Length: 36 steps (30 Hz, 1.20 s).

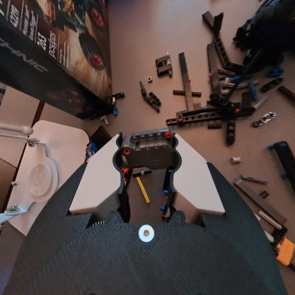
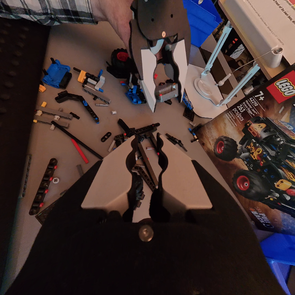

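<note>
Scattered building-toy parts cover a grey-brown tabletop (image 1: 140, 39), with a printed toy box (image 1: 52, 52) standing along one edge and a white lamp base (image 1: 52, 159) beside it.

At the centre of the left wrist view, the left gripper (image 1: 146, 140) has its jaws closed partway onto a grey motor block (image 1: 148, 151), which sits between the fingertips with a red pin at one top corner and an orange hub on its face. The block is lifted clear of the table. Below it, between the fingers, lie a yellow axle (image 1: 143, 190) and a short black pin (image 1: 142, 173). Farther out rests a cluster of black beams (image 1: 207, 115), a small grey bush (image 1: 149, 79) and a dark hinge piece (image 1: 163, 65).

Only the right wrist view shows the left gripper from outside, held by a hand (image 2: 116, 24) in a plaid sleeve (image 2: 47, 11), the grey block pinched at its tips above blue parts. That view also shows the right gripper (image 2: 147, 137), its jaws a narrow gap apart and holding nothing, hovering over the black beams. Around it lie a red axle (image 2: 79, 150), a long black beam with red pins (image 2: 43, 186), a blue panel piece (image 2: 55, 74) and a black wheel with a red hub (image 2: 119, 58).

A blue bin (image 2: 202, 20) sits behind the lamp; its contents cannot be made out. The toy box is closed.
</note>
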Tool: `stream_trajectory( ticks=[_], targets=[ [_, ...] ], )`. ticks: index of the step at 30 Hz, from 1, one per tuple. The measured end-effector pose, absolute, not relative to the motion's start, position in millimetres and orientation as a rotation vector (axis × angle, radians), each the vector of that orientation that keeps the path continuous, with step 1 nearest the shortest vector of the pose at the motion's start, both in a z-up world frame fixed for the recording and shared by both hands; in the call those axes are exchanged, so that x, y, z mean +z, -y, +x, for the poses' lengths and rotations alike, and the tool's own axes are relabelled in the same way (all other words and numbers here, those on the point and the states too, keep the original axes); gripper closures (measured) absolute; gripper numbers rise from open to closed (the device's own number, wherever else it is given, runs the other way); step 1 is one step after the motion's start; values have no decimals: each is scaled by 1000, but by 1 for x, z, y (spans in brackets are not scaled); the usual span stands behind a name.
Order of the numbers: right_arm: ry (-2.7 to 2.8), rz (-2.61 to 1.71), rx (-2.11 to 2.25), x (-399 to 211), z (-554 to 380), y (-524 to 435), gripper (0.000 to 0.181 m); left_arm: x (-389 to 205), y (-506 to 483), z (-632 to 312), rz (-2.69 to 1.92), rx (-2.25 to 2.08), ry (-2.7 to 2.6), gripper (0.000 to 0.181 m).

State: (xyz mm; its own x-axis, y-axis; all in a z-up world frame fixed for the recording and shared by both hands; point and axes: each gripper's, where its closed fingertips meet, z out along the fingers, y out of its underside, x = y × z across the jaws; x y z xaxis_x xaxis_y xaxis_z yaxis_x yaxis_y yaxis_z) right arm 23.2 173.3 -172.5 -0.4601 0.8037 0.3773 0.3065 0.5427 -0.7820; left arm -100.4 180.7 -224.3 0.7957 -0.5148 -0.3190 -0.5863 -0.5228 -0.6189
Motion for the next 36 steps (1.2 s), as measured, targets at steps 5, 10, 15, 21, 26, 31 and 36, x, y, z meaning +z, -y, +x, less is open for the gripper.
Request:
stream_trajectory(
  ticks=[5, 10, 15, 21, 26, 31, 36],
  targets=[
    [1966, -937, 837, -167, 22, -184, 160, -247, -186, -109, -2349, 107, -792, 123],
    [1926, -978, 841, -164, 21, -195, 160, -244, -188, -109, -2328, 97, -784, 117],
    [1897, -1011, 840, -164, 20, -203, 160, -220, -182, -125, -2274, 135, -727, 117],
    [1898, -1010, 841, -166, 19, -204, 160, -174, -153, -137, -2130, 133, -679, 132],
    [1913, -1002, 839, -168, 18, -202, 161, -188, -110, -116, -2187, 35, -840, 146],
    [1937, -984, 832, -171, 18, -197, 161, -236, -85, -115, -2414, 35, -927, 138],
    [1940, -981, 836, -172, 17, -195, 162, -241, -92, -112, -2386, 83, -986, 148]
  ],
)
